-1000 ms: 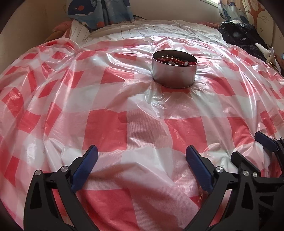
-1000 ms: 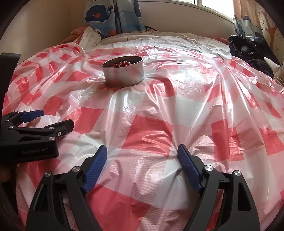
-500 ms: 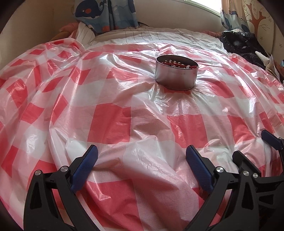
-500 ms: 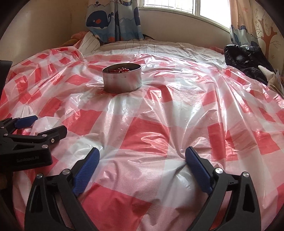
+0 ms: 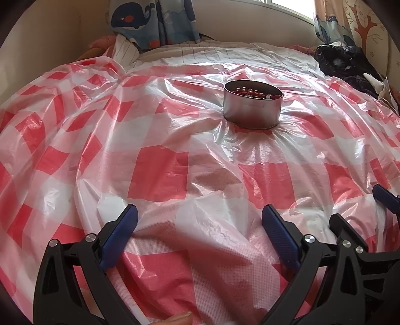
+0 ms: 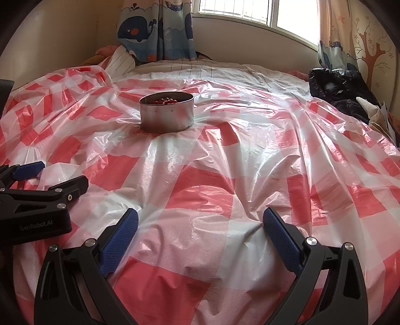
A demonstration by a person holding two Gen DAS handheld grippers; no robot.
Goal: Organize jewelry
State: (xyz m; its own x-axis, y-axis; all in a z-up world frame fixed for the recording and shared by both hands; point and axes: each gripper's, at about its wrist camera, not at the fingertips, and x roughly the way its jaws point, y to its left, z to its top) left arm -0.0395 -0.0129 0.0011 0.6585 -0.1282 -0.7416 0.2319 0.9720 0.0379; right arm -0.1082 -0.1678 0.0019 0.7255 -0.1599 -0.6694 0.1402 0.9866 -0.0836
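A round metal tin [image 5: 252,110] stands on the red-and-white checked plastic sheet [image 5: 160,175] over the bed. It holds red and silvery beaded jewelry [image 5: 250,92]. The tin also shows in the right wrist view [image 6: 167,113], with red beads [image 6: 166,101] inside. My left gripper [image 5: 198,220] is open and empty, low over the sheet, well short of the tin. My right gripper [image 6: 200,222] is open and empty too. It sits to the right of the left gripper, whose body shows at the left of the right wrist view [image 6: 37,195].
A dark bundle of clothes [image 6: 337,92] lies at the far right of the bed. Whale-print curtains [image 6: 152,27] hang at the back wall under a window [image 6: 250,12]. A striped sheet [image 6: 200,68] lies behind the plastic.
Both grippers have drawn back and tilted up from the tin, so it looks smaller and farther. Both stay open and empty.
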